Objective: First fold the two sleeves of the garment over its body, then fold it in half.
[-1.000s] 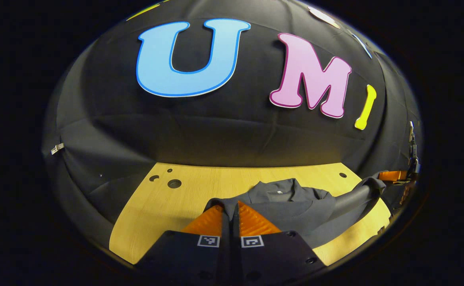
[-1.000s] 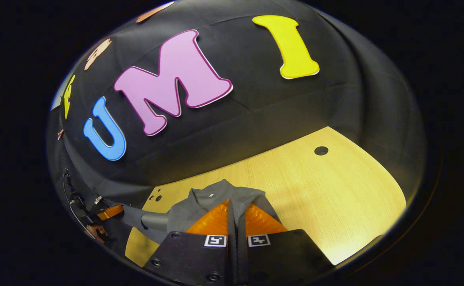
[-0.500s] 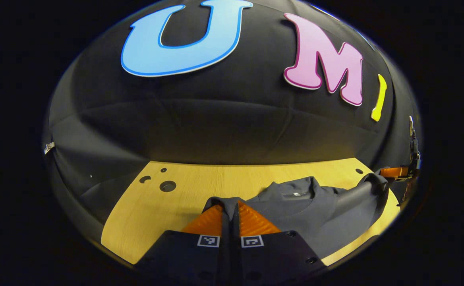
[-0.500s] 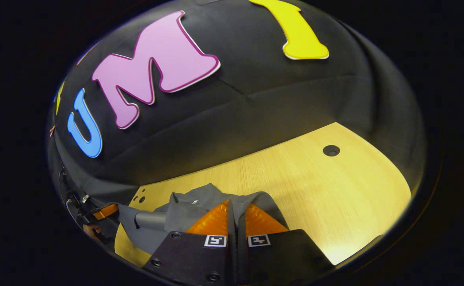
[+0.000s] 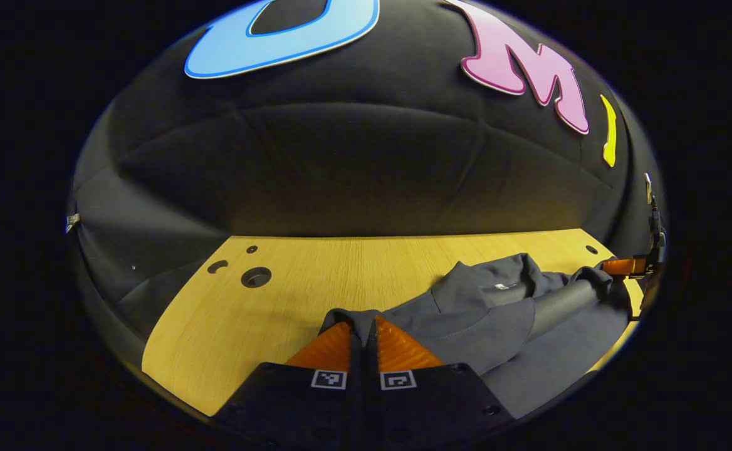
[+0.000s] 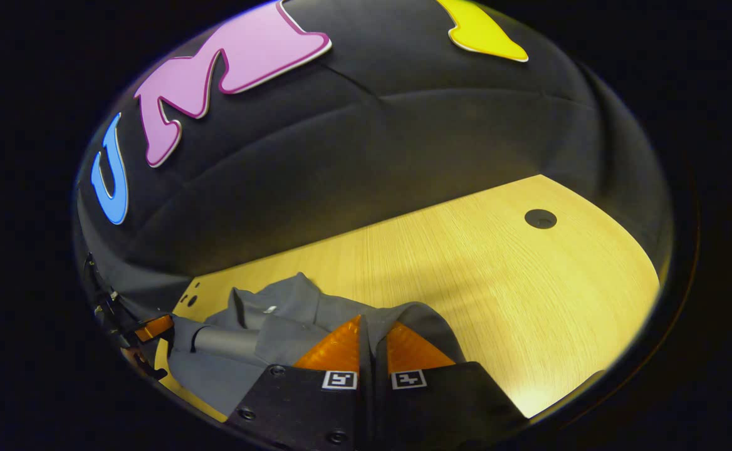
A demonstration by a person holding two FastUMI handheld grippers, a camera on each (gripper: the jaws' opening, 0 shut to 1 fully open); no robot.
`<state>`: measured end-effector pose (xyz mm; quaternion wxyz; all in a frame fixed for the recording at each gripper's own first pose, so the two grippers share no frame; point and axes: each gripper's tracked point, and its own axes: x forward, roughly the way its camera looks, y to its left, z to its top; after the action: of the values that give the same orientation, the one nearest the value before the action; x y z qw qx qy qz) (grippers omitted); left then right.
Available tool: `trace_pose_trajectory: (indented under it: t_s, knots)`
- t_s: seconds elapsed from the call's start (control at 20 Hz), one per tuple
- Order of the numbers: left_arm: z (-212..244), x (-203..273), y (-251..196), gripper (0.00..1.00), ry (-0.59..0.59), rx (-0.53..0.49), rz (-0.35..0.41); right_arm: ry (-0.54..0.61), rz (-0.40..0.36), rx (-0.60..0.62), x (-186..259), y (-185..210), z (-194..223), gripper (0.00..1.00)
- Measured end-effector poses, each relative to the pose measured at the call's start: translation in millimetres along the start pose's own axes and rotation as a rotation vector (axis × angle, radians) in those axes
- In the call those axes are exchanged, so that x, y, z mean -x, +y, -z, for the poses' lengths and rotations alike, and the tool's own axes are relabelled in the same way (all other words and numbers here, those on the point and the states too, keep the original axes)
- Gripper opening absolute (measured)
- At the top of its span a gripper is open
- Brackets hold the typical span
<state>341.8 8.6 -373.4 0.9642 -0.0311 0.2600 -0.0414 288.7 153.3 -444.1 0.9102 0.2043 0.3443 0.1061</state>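
Observation:
A dark grey garment [image 5: 485,313] with a collar and a small white neck tag lies on the wooden table [image 5: 316,282]. My left gripper [image 5: 362,327] is shut on a fold of the garment's cloth at its left side. My right gripper [image 6: 372,329] is shut on a fold of the garment [image 6: 266,332] at its right side. In the left gripper view the right gripper [image 5: 623,266] shows far off at the right edge with the cloth stretched to it. In the right gripper view the left gripper [image 6: 150,327] shows at the lower left, holding the other end.
The table [image 6: 466,269] has round holes [image 5: 256,276] at its far left and one hole [image 6: 539,218] at its far right. The black cloth wall rises straight behind the table's far edge.
Both grippers have tipped downward and moved forward over the table, carrying the held cloth with them. The garment's collar now lies farther from each gripper's tips.

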Motion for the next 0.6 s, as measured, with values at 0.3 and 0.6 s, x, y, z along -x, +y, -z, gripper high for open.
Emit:
trace_pose_trajectory:
  t_s: [0.3, 0.6]
  knots:
    - [9.2, -10.4, 1.4, 0.17, 0.005, -0.007, -0.028, 0.023, 0.034, 0.021, -14.8, -8.2, 14.6, 0.16]
    - [5.3, 3.2, -2.9, 0.85, 0.007, -0.003, -0.018, 0.014, 0.035, 0.023, 2.6, -1.0, 4.7, 0.64]
